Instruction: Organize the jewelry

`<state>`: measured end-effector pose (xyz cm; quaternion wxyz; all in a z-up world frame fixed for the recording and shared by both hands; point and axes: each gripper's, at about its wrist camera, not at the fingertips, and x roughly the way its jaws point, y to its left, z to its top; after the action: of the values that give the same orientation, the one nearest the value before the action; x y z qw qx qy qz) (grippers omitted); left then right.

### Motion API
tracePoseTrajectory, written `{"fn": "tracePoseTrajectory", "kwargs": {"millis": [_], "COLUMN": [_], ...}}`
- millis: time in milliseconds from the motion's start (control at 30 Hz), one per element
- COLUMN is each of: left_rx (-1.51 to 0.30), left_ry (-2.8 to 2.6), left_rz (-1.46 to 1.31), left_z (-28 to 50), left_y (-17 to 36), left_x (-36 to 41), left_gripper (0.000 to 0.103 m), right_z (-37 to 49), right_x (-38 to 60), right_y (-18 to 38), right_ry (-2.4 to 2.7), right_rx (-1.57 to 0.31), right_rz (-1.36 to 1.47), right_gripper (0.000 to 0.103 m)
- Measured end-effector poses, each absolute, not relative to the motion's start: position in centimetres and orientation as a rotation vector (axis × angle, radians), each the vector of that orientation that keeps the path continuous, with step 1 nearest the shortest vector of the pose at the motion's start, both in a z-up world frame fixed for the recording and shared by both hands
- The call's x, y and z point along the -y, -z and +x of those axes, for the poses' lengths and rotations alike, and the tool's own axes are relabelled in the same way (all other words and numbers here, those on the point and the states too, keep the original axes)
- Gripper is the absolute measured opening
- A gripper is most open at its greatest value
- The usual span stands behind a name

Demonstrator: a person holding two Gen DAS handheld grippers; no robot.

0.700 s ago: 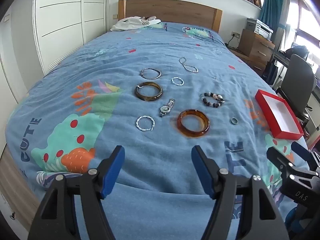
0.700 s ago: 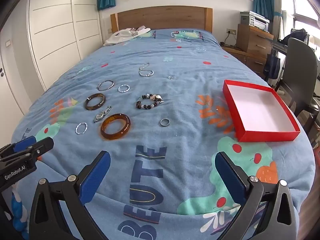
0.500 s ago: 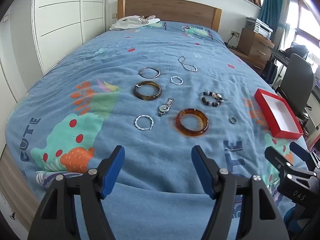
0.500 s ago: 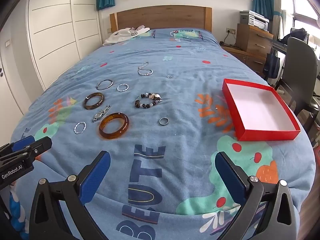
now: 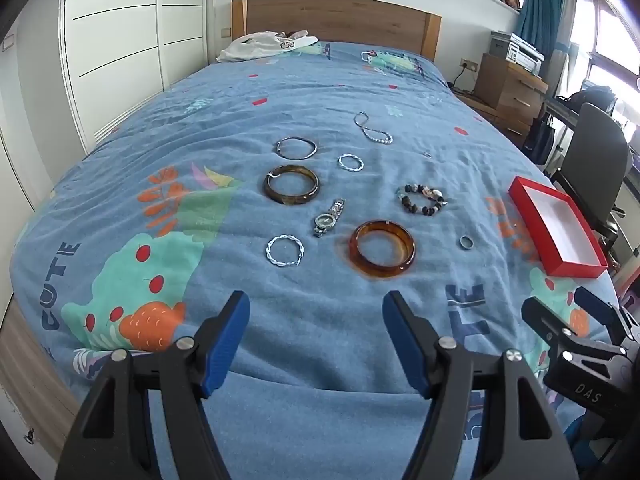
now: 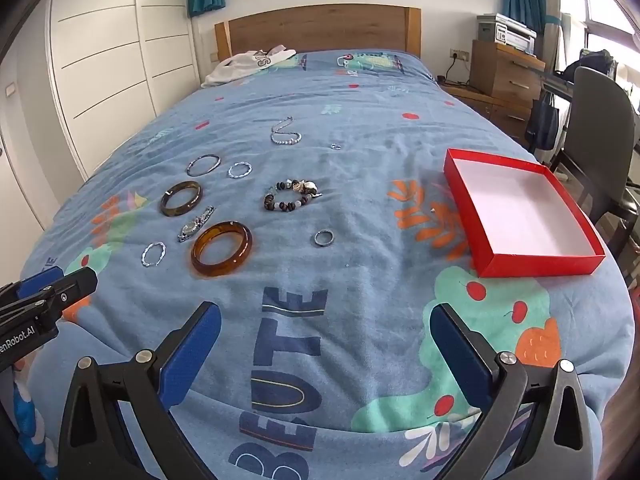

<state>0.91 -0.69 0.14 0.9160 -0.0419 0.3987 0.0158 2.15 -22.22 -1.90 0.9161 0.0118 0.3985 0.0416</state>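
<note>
The jewelry lies spread on the blue bedspread (image 6: 360,92): an amber bangle (image 6: 221,249), a dark bangle (image 6: 181,198), a watch (image 6: 196,224), a bead bracelet (image 6: 291,196), a small ring (image 6: 323,238) and thin silver bracelets, all apart from one another. To their right sits an empty red box (image 6: 520,216), likely where they belong. The left gripper (image 5: 316,332) and right gripper (image 6: 325,344) hover over the near edge, jaws wide apart, holding nothing, seemingly ready for a first pick.

Box (image 6: 520,264) right of jewelry (image 6: 221,249) on bed (image 6: 360,288).
</note>
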Motion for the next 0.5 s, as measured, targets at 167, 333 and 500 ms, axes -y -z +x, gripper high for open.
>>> {"fn": "tracePoseTrajectory", "kwargs": {"millis": [167, 333, 500], "left_rx": [-0.819, -0.816, -0.816], "left_ry": [-0.036, -0.037, -0.037], "left_rz": [-0.087, -0.101, -0.108], "left_z": [1.3, 1.39, 1.51], "left_y": [0.13, 0.3, 0.41], "left_x": [0.62, 0.39, 0.21], "left_gripper": [0.067, 0.068, 0.068], "right_z": [2.31, 2.38, 2.63], "right_x": [22.1, 22.03, 22.06], "right_y": [2.2, 2.41, 2.84], "right_ry": [-0.092, -0.088, -0.086], "right_rx": [-0.828, -0.834, -0.841], "right_rz": [0.015, 0.007, -0.003], "right_gripper": [0.102, 0.102, 0.102]}}
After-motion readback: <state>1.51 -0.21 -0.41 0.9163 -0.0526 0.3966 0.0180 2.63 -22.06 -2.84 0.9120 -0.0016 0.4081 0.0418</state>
